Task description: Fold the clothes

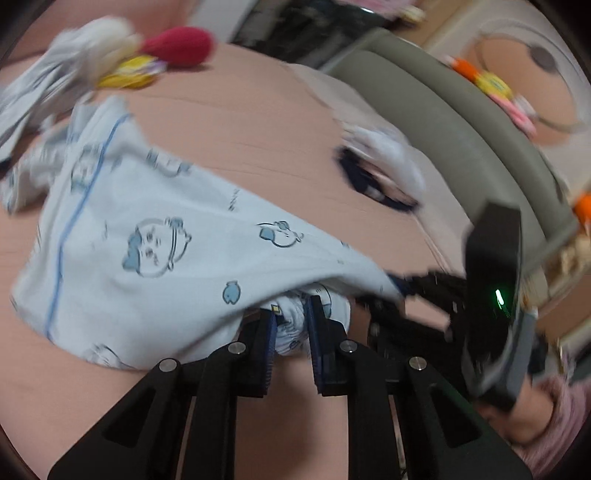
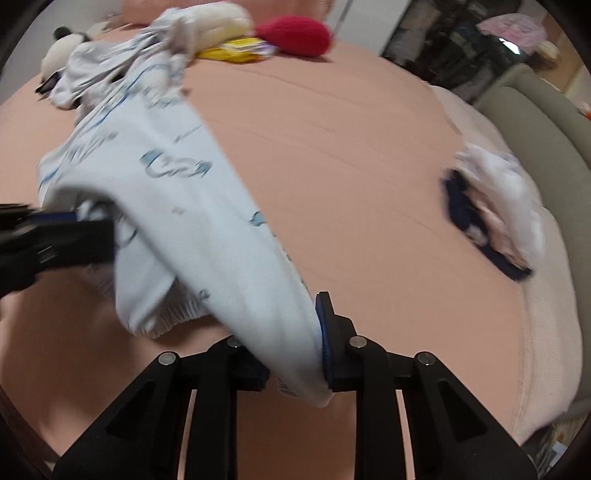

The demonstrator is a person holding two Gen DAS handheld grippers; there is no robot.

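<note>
My left gripper [image 1: 290, 325] and right gripper [image 2: 295, 354] each pinch the pale printed garment [image 1: 147, 229], lifted over the pink bed [image 2: 332, 155]. Blurry, but both bites look shallow; a tug could slip an edge free.

Soft even indoor light, heavy motion blur, fisheye bending, dark vignetted corners

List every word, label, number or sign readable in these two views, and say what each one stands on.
No text can be read in either view.
Pale blue garment: cartoon figures and small dark marks in the print, blurred; no letters made out.
Yellow packet beside the red plush toy: printing too blurred to read.
Right tongs' housing: a green light, no word or number.
</note>
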